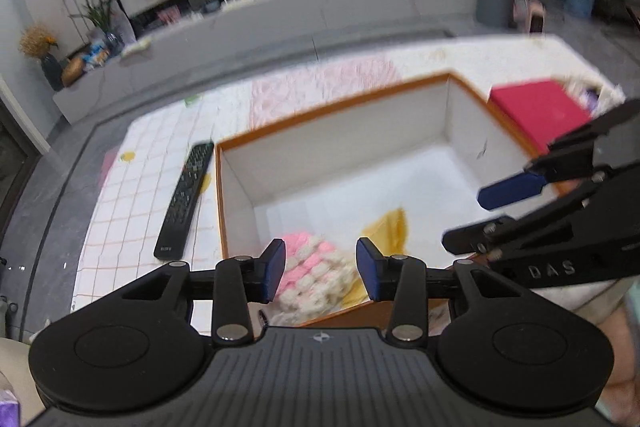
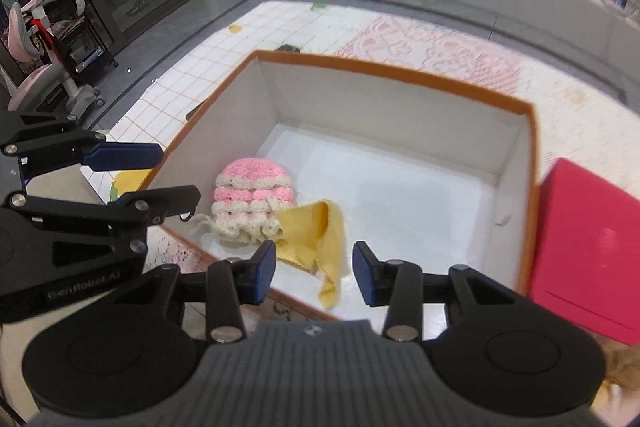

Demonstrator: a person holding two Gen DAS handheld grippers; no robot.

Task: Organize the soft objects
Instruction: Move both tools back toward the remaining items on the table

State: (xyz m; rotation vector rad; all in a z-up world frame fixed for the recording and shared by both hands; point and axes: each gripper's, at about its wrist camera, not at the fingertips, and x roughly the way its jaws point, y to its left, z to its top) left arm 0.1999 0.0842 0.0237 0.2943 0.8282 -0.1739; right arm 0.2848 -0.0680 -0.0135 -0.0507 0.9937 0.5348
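Observation:
An orange-rimmed box with white inner walls point(image 1: 332, 125) point(image 2: 400, 99) stands on the tiled table. Inside it lie a pink and cream crocheted piece point(image 1: 316, 273) point(image 2: 250, 199) and a yellow cloth point(image 1: 390, 227) point(image 2: 322, 233) beside it, touching it. My left gripper point(image 1: 321, 269) is open and empty, above the box's near edge over the crocheted piece. My right gripper point(image 2: 314, 267) is open and empty, above the near edge over the yellow cloth. Each gripper shows in the other's view, the right one point(image 1: 480, 217) and the left one point(image 2: 176, 175).
A black remote control point(image 1: 185, 201) lies left of the box. A red box point(image 1: 540, 109) point(image 2: 588, 251) stands against the orange box's right side. A pink patterned mat point(image 1: 320, 83) point(image 2: 440, 55) lies behind. Shelves, plants and a chair surround the table.

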